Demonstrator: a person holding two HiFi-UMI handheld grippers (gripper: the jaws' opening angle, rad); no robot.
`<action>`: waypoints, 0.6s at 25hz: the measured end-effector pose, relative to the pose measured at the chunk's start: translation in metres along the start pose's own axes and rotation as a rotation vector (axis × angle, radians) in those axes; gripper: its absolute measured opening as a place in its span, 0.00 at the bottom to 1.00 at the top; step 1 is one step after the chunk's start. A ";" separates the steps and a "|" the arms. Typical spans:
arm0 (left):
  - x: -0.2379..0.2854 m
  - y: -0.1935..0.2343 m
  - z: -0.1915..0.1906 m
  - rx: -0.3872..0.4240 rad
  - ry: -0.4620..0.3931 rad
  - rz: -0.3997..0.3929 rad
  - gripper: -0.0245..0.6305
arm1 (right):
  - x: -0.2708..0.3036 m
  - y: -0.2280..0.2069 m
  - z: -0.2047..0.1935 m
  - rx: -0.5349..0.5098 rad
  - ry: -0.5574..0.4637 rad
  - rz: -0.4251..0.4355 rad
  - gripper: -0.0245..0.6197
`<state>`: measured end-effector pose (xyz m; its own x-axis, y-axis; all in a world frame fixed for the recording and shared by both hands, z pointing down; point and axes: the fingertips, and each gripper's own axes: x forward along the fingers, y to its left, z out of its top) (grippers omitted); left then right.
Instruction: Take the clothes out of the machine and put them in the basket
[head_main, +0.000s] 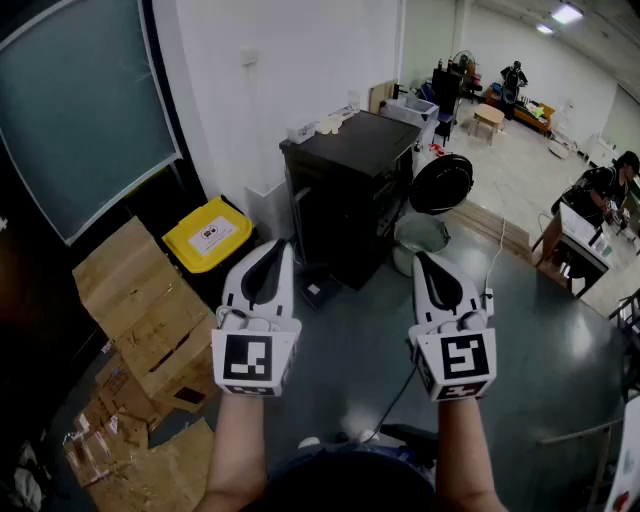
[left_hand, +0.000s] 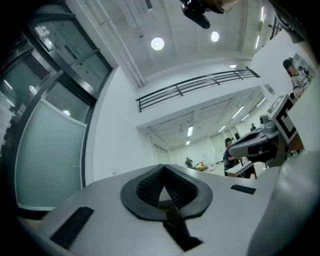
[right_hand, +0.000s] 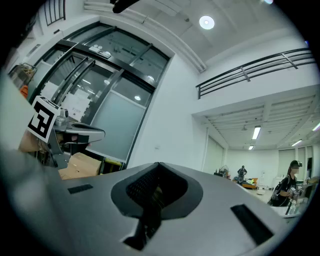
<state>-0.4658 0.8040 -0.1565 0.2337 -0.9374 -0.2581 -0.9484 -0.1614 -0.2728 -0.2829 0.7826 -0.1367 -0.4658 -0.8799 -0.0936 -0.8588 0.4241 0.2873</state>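
Nearest to the lens, the person's two forearms reach up from the bottom edge of the head view, each carrying a gripper held out over the grey floor. The left gripper (head_main: 286, 246) has its jaws closed tip to tip with nothing between them, and the right gripper (head_main: 419, 258) is likewise pressed together and empty. Both are well short of the dark machine (head_main: 350, 190), which stands against the white wall ahead. Its round door (head_main: 441, 183) hangs open on the right side. Just below the door sits a pale round tub (head_main: 405, 255), which I take to be the basket. No clothes show in any view. They are presumably inside the drum, whose opening faces away from the camera. A yellow bin (head_main: 208, 233) and flattened cardboard (head_main: 140, 300) lie to the left, clear of the path. The laundry will probably be soft and limp, light if dry but heavier and clingy if damp. Pieces may tangle and drag one another out. A bunched fold in the middle of a garment should give a surer pinch than a thin hem, and should keep trailing ends off the floor on the short drop into the tub.
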 end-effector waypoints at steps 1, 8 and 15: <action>0.001 0.000 0.001 0.003 0.000 -0.004 0.04 | 0.001 0.001 0.000 -0.001 -0.009 0.006 0.04; 0.004 -0.004 0.000 0.037 0.010 -0.029 0.04 | -0.001 -0.005 -0.001 0.006 -0.012 -0.008 0.04; 0.009 -0.008 -0.005 -0.008 0.015 -0.043 0.04 | -0.002 -0.008 -0.008 0.042 -0.025 0.003 0.04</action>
<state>-0.4568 0.7953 -0.1521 0.2713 -0.9341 -0.2319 -0.9393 -0.2043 -0.2756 -0.2733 0.7791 -0.1311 -0.4728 -0.8734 -0.1163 -0.8655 0.4355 0.2476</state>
